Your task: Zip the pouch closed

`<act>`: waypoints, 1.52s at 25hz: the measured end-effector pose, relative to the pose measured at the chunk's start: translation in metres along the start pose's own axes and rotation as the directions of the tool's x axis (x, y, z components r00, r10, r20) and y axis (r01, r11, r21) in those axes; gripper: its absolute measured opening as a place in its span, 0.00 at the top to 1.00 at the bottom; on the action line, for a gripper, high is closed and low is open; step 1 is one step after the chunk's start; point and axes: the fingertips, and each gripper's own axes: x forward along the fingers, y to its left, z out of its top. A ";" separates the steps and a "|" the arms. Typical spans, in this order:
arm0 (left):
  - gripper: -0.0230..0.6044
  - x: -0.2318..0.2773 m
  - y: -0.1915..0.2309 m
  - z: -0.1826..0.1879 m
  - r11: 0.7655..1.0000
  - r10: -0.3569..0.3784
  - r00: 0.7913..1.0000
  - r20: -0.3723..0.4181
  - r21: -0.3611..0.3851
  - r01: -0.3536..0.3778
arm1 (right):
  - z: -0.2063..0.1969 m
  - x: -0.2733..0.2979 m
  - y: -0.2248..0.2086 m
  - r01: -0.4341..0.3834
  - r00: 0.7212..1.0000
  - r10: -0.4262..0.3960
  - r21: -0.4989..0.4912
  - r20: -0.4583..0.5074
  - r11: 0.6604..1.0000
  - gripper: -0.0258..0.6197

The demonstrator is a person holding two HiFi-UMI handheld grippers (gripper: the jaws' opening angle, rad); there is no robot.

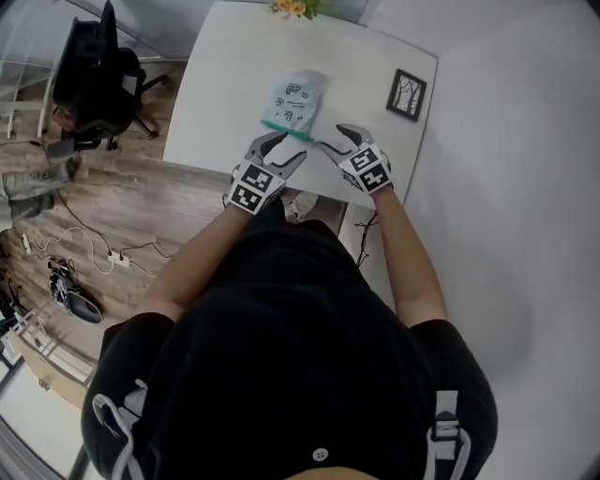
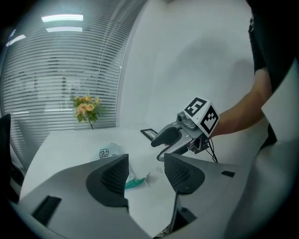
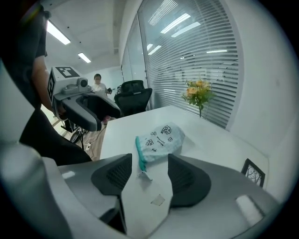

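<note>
A pale pouch (image 1: 297,97) printed with small drawings lies on the white table (image 1: 225,75), its teal zipper edge (image 1: 285,129) facing me. My left gripper (image 1: 284,150) hovers just short of that edge on the left, jaws open and empty. To the right of the zipper's end my right gripper (image 1: 336,141) is open too, holding nothing. The left gripper view shows the pouch (image 2: 107,152) and teal zipper (image 2: 135,183) ahead of the left gripper (image 2: 145,170). In the right gripper view the pouch (image 3: 161,139) lies just beyond the right gripper (image 3: 145,170), its zipper tab (image 3: 143,175) seen in the gap.
A small black picture frame (image 1: 406,94) lies at the table's right. Orange flowers (image 1: 292,7) stand at the far edge. A black office chair (image 1: 94,66) and floor cables (image 1: 103,253) are left of the table. A white wall runs along the right.
</note>
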 end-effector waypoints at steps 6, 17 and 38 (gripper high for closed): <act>0.59 0.027 -0.009 -0.037 0.994 -0.041 0.995 -0.090 -0.105 0.032 | -0.021 0.023 0.006 -0.054 0.994 0.049 -0.037 -0.101 0.998 0.60; 0.63 0.043 -0.014 -0.070 0.989 -0.064 0.984 -0.168 -0.142 0.040 | -0.062 0.064 0.016 -0.153 0.952 0.087 -0.206 -0.295 0.967 0.72; 0.67 0.060 0.002 -0.095 0.987 -0.045 0.970 -0.238 -0.161 0.007 | -0.055 0.073 0.034 -0.197 0.949 0.154 -0.133 -0.276 0.971 0.92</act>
